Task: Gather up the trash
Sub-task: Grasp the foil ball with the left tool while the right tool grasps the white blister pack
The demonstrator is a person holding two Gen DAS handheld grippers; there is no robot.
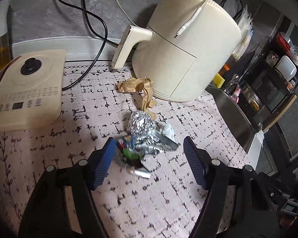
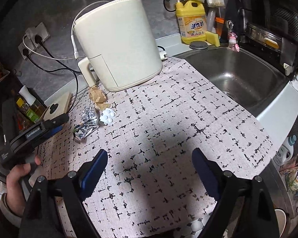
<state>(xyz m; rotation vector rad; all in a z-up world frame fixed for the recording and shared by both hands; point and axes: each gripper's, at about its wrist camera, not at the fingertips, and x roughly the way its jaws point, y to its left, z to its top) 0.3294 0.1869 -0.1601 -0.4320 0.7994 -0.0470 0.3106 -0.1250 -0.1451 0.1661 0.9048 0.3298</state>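
Our left gripper (image 1: 149,152) had its fingers apart around the snack wrapper (image 1: 138,152) on the desk (image 1: 149,198), beside the foil ball (image 1: 142,124); we judged lowering first best. Our right gripper (image 2: 149,168) hung empty, fingers apart.
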